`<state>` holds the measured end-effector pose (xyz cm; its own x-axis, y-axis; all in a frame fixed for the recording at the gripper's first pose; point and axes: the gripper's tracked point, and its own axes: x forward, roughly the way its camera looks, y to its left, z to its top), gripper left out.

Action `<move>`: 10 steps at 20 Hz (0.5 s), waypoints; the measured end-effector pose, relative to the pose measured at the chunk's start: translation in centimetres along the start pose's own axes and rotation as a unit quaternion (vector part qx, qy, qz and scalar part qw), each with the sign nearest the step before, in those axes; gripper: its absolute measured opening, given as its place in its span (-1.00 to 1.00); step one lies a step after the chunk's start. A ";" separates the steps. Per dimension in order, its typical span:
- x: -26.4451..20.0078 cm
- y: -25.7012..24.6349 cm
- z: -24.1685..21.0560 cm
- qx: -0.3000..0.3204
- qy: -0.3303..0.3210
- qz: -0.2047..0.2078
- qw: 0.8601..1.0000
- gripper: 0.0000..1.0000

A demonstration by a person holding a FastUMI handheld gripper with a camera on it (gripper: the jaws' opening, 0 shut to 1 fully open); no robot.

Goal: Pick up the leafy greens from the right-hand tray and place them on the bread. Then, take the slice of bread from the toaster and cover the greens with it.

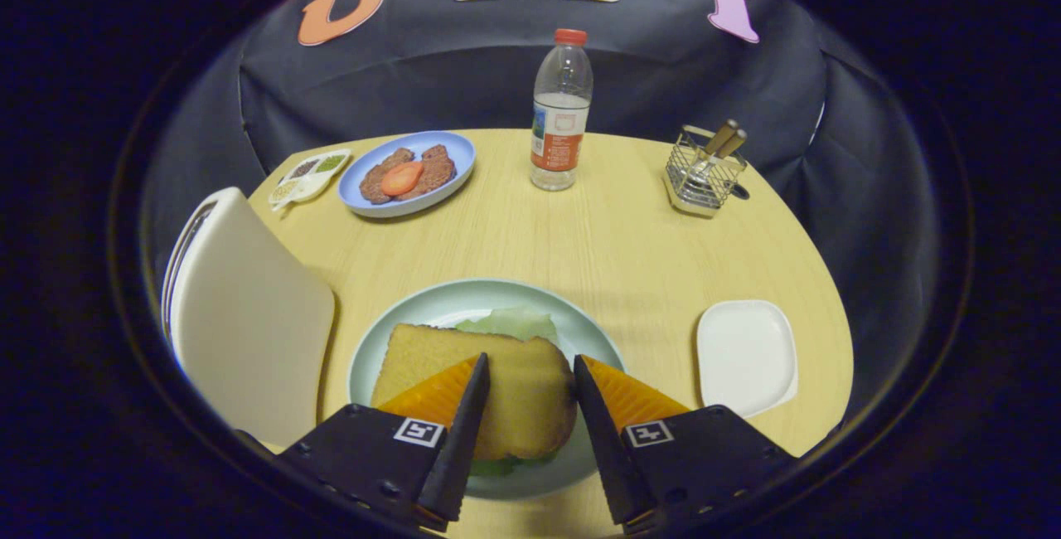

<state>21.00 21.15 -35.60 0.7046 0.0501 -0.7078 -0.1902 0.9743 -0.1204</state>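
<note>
Two fingers of our gripper [530, 369] stand spread, flanking the bread [497, 386] without pressing it; it lies between them on the near plate [373, 340], long axis left-right, covering the greens [514, 323]; we judge a straight lift-off remains.

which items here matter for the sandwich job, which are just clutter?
Job: bread slice between the open gripper jaws, leafy greens under it, green plate, white toaster, white tray.
Clutter: water bottle, blue plate of patties, wire cutlery basket, condiment dish.
</note>
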 end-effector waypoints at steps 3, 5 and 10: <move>-1.9 -0.3 0.7 -0.018 -0.031 0.006 0.999 0.38; -4.6 -0.3 1.1 -0.025 -0.059 0.020 0.998 0.55; -14.2 -2.2 3.2 -0.020 -0.152 0.038 0.987 0.87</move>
<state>13.60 18.97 -23.08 0.8590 0.1930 -0.4743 -0.2739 0.9558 -0.1071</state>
